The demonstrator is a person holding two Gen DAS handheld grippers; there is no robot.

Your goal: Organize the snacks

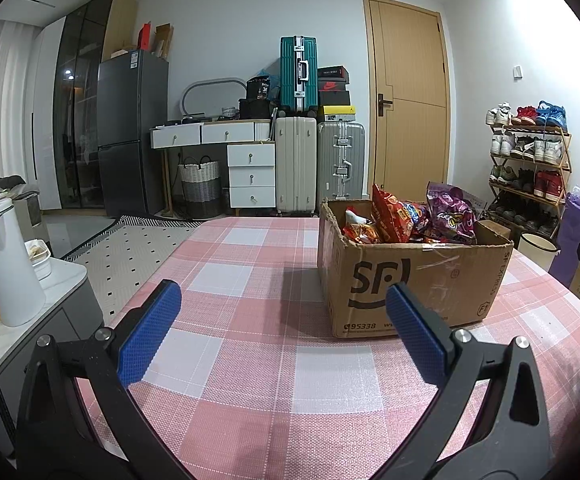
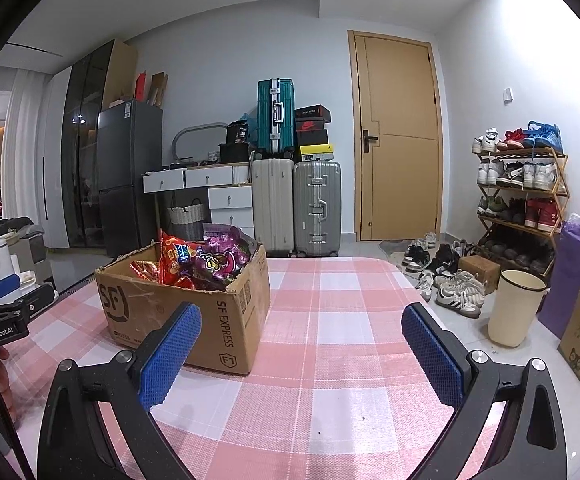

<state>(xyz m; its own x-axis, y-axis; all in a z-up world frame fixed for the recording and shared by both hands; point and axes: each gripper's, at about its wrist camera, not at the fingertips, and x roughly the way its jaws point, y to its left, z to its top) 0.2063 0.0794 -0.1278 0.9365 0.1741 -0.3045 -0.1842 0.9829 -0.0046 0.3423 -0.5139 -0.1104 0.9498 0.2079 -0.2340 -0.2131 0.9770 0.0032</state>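
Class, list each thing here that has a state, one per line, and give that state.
Left gripper: open, empty.
Right gripper: open, empty.
Cardboard box: flaps open, full.
Snack bags: heaped in the box.
Door: closed.
Cream bin: lidless, upright.

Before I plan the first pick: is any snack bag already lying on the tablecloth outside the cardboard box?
No, the snack bags all sit inside the cardboard box; the tablecloth around it is bare.

Wooden door [image 1: 408, 96], stacked suitcases [image 1: 299, 74], shoe rack [image 1: 530, 160]
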